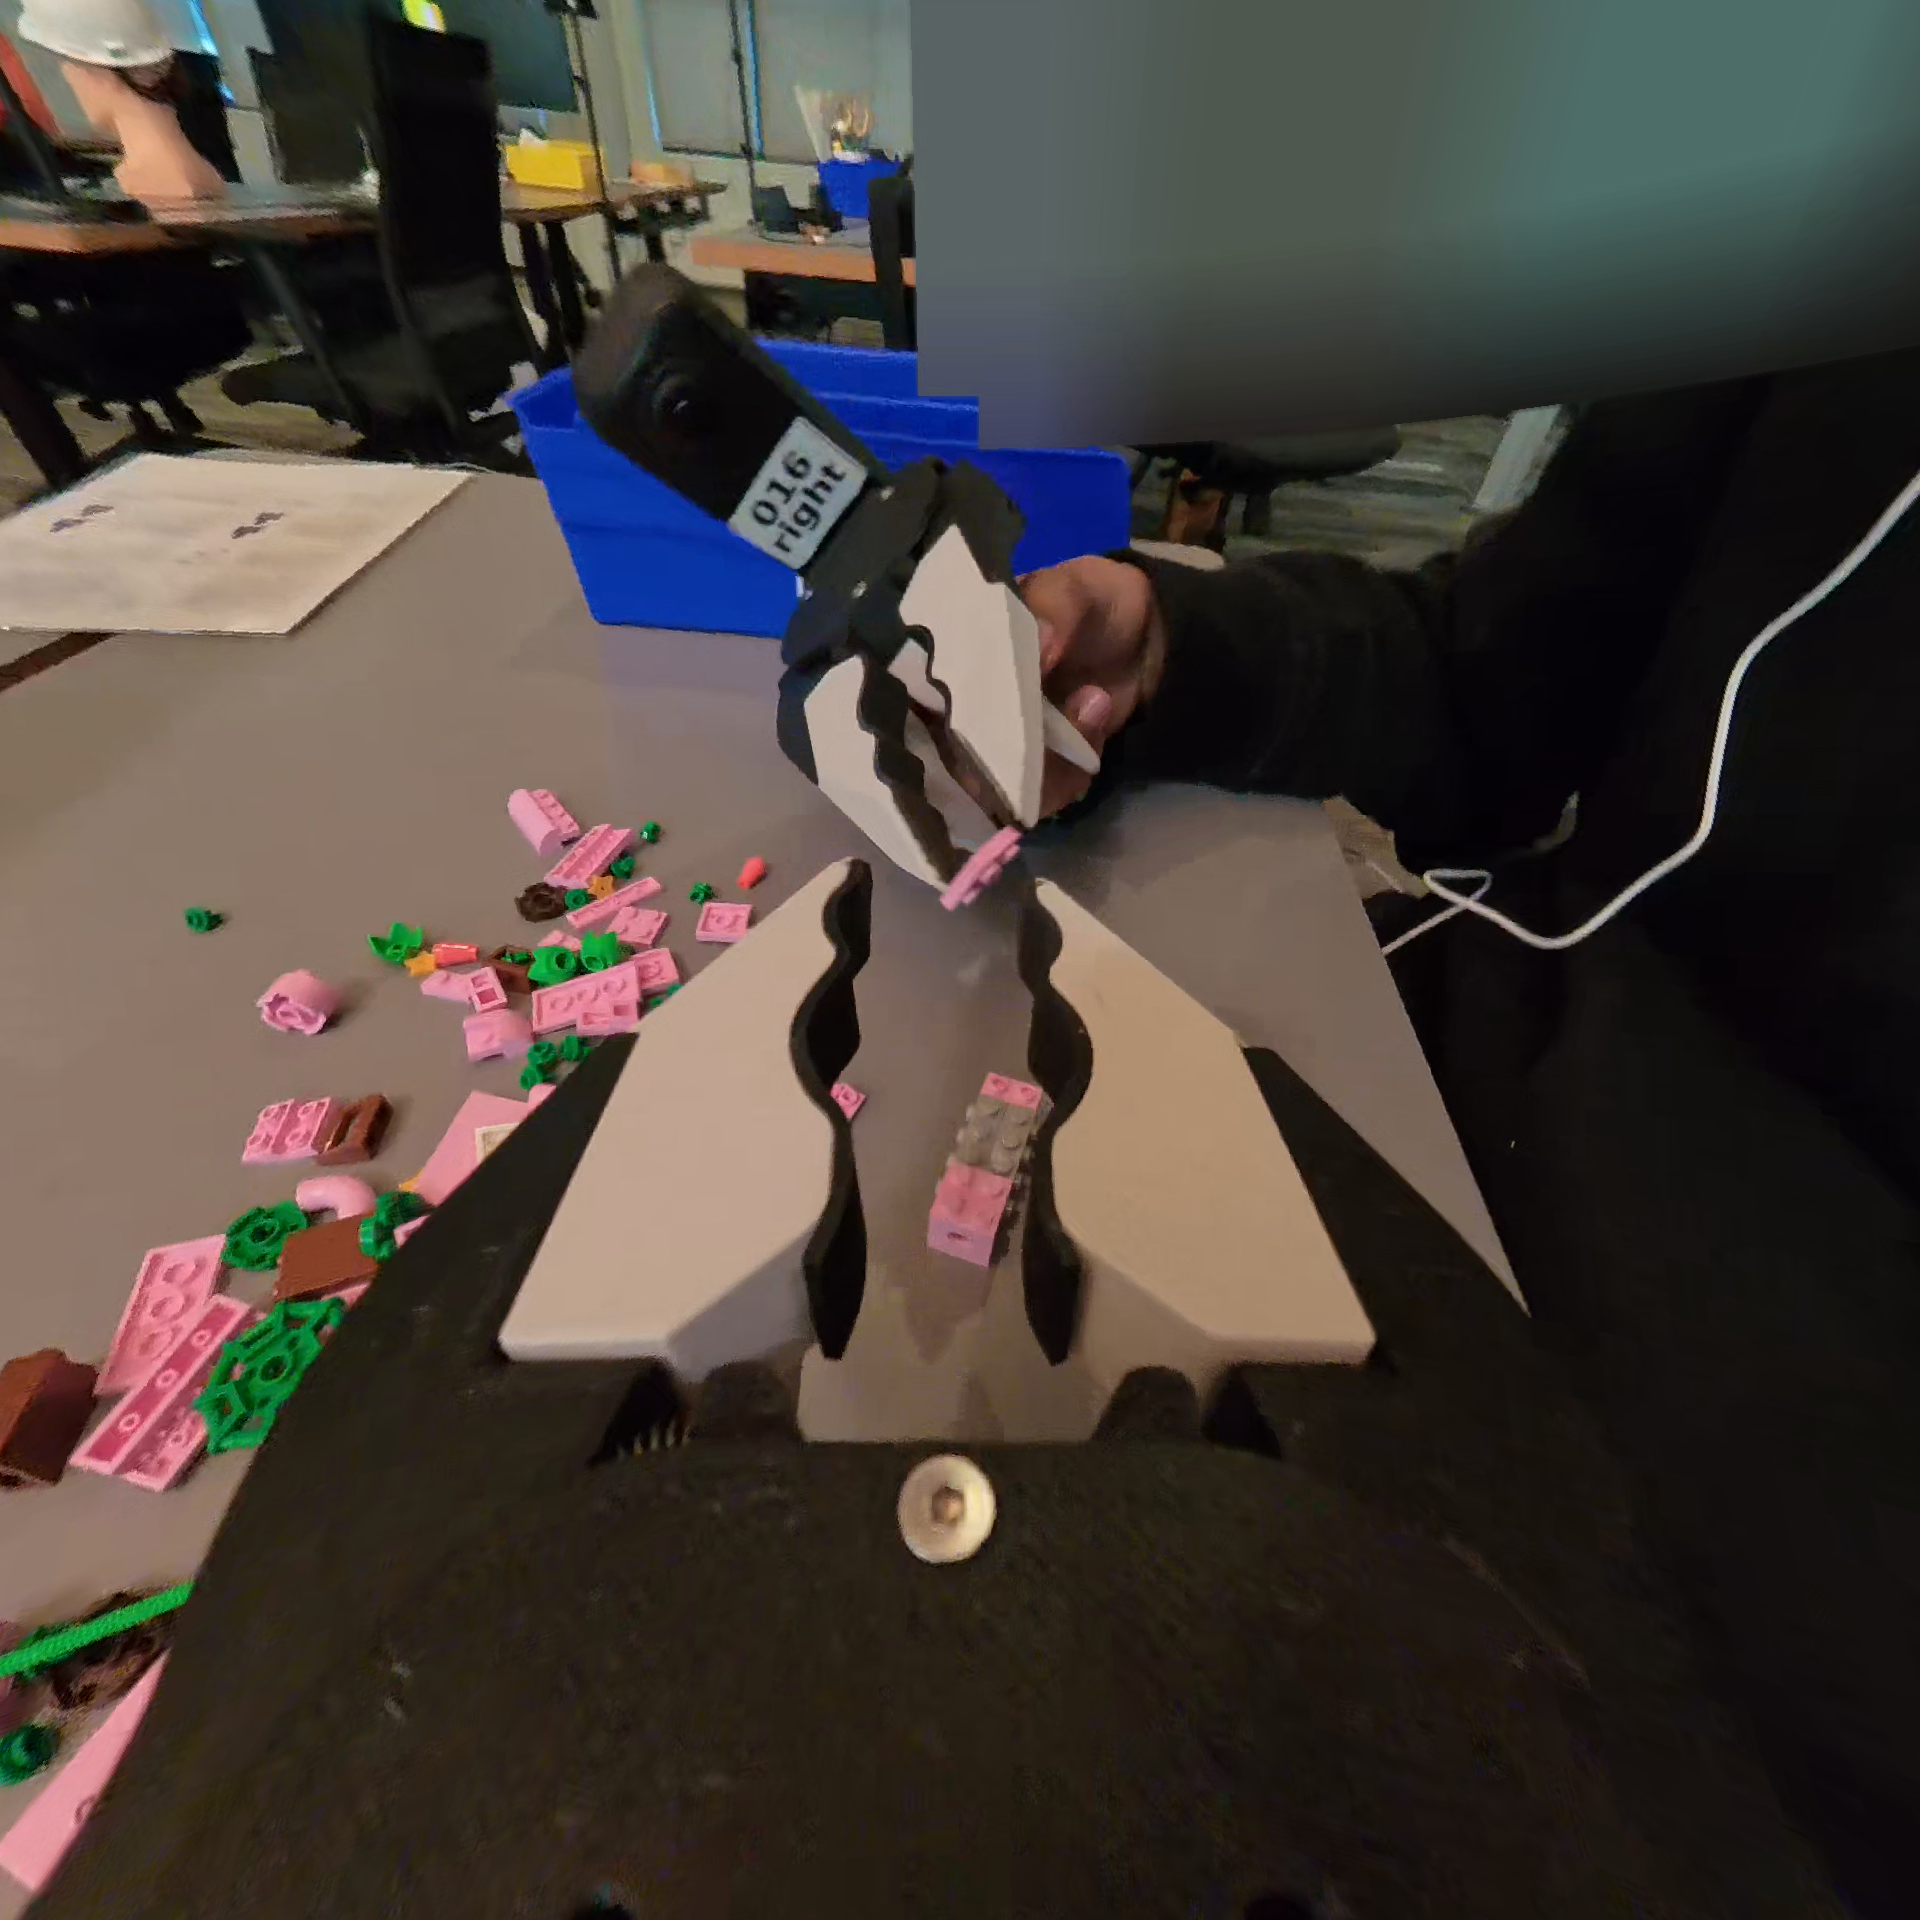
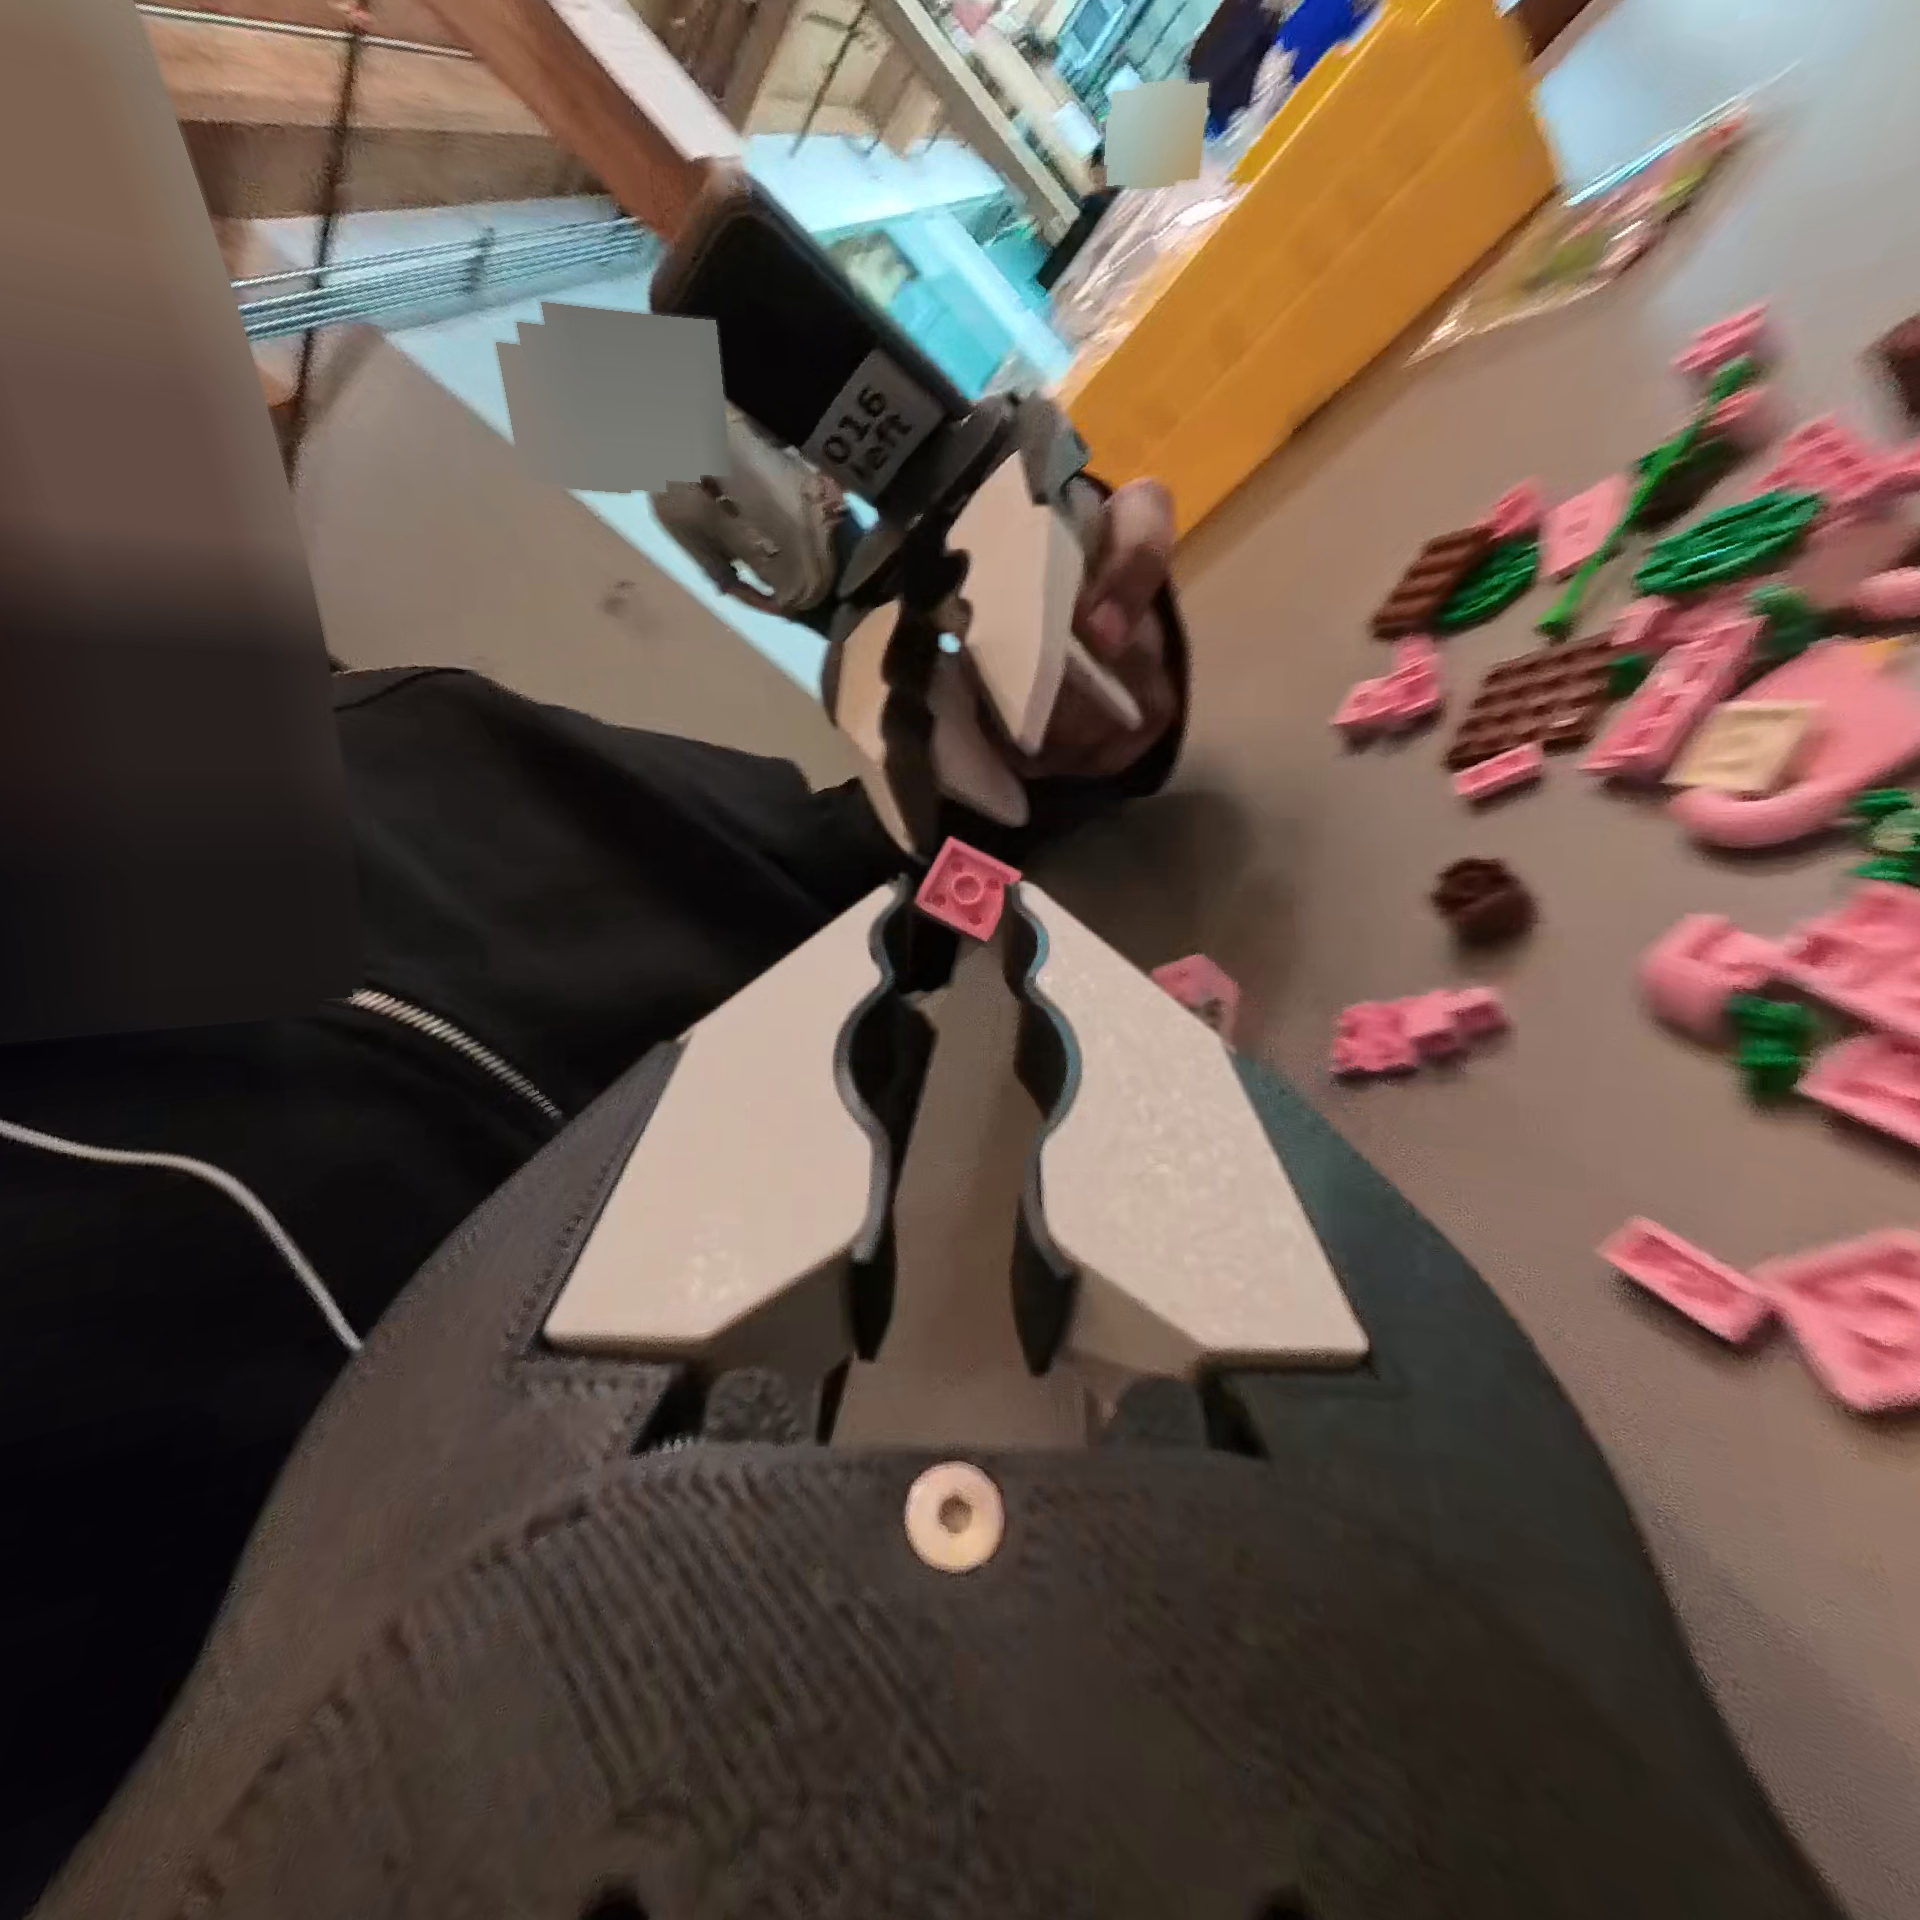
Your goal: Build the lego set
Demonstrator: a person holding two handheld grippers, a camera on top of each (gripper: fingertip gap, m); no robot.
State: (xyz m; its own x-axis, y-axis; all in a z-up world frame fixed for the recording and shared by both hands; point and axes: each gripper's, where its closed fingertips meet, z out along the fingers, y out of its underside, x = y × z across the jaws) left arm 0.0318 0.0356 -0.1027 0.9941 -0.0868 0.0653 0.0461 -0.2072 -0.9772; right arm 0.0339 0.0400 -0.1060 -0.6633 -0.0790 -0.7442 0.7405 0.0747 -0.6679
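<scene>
From the left wrist view, the left gripper (image 1: 945, 904) has its fingers spread wide with nothing between the tips — released. A small stack of pink and grey bricks (image 1: 987, 1169) stands on the grey bench (image 1: 364, 748) in the gap between those fingers, up against the right-hand one; whether it touches the pad is hard to tell. Just beyond the tips hangs the right gripper (image 1: 971, 857), tilted down, its fingers clenched on a small pink plate (image 1: 982, 864). Out past the left-hand finger lies a scatter of loose pieces (image 1: 582, 956) in pink, green and brown, and farther ahead sits a blue bin (image 1: 665, 520). Over to the right wrist view, and it's blurry — the right gripper (image 2: 961, 904) pinches that square pink plate (image 2: 966, 890) right at the fingertips, studs facing the camera. The left gripper (image 2: 951, 821) points back at it from just beyond the plate; from here its fingers look close together, though the angle makes that hard to judge. Loose pieces (image 2: 1621, 665) spread over the bench (image 2: 1299, 831) off the right-hand finger, with a yellow bin (image 2: 1351, 229) beyond.
</scene>
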